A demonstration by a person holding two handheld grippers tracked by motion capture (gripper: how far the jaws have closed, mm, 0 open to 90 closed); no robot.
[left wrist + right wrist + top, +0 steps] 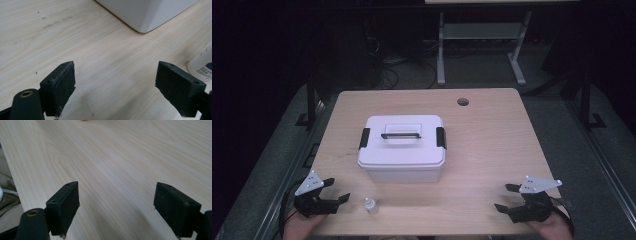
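Observation:
A white plastic box [402, 147] with a lid, a dark handle and black side clasps stands in the middle of the wooden table [492, 145]. A small white bottle [371, 205] stands near the front edge, left of centre. My left gripper [336, 190] rests at the front left corner, open, nothing between its pads. In the left gripper view the box corner [145, 15] lies ahead and the bottle [201, 66] sits just right of the right pad [178, 88]. My right gripper [506, 197] rests at the front right corner, open over bare wood [117, 170].
A round cable hole [463, 102] sits at the table's far right. Beyond the table stand a metal desk frame [482, 45] and loose cables on the dark floor. The table's near edge [15, 185] runs beside the right gripper's left pad.

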